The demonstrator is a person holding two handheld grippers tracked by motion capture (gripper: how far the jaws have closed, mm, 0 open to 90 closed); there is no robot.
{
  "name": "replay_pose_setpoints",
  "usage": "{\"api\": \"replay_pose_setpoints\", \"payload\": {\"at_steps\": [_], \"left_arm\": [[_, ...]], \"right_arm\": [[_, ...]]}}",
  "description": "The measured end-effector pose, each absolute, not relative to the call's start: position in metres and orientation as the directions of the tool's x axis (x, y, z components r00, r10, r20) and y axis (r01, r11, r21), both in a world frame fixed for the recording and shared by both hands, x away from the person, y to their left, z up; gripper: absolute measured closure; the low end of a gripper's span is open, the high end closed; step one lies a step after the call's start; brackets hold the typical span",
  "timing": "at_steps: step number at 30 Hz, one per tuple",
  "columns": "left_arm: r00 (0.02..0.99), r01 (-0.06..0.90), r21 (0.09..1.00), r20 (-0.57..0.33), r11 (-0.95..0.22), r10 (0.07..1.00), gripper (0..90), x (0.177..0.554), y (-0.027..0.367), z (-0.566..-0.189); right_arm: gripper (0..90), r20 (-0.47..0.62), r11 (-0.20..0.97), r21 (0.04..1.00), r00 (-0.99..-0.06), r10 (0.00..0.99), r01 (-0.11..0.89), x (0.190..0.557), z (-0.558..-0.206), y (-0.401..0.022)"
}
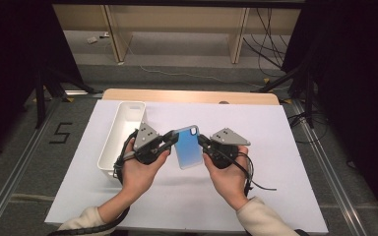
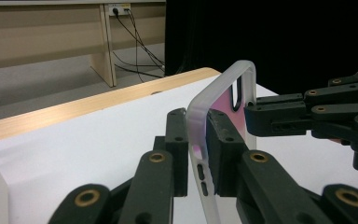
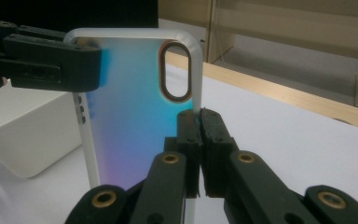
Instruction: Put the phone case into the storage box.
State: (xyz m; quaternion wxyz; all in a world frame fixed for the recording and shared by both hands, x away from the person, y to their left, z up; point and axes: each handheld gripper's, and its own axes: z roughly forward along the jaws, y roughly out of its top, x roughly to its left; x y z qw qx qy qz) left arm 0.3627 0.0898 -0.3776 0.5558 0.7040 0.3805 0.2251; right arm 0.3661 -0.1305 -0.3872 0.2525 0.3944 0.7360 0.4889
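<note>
Both hands raised mid-surface, palms inward — left tongs [image 1: 171, 139] and right tongs [image 1: 202, 141] each clenched on opposite edges of the phone case [image 1: 188, 146], held above the surface [image 1: 275, 128] beside the white bin [image 1: 109, 147].

sleeves [image 1: 258, 215]: cream, ribbed cuffs
left gripper [image 1: 170, 140]: black linked jaws, brass pivots, grey three-cornered plate
right gripper [image 1: 202, 141]: same build, black cable trailing

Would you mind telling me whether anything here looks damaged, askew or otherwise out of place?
Nothing stands out. The iridescent blue phone case with a frosted rim is held off the white table, with the left gripper and right gripper each clamped on an opposite edge. It looks intact. The white rectangular plastic bin sits upright.
</note>
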Motion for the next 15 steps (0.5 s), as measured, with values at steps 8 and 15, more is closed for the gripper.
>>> {"api": "replay_pose_setpoints", "payload": {"at_steps": [8,15], "left_arm": [[0.609,0.291,0.953,-0.120,-0.081,0.784,79.1,0.3656,0.0914,-0.3761],[0.603,0.295,0.953,-0.129,-0.070,0.788,78.0,0.3683,0.0922,-0.3768]], "right_arm": [[87.9,-0.011,0.217,0.927,-0.556,0.831,0.306,0.3655,-0.3862,-0.1306],[87.4,-0.023,0.220,0.930,-0.551,0.834,0.295,0.3646,-0.3852,-0.1298]]}}
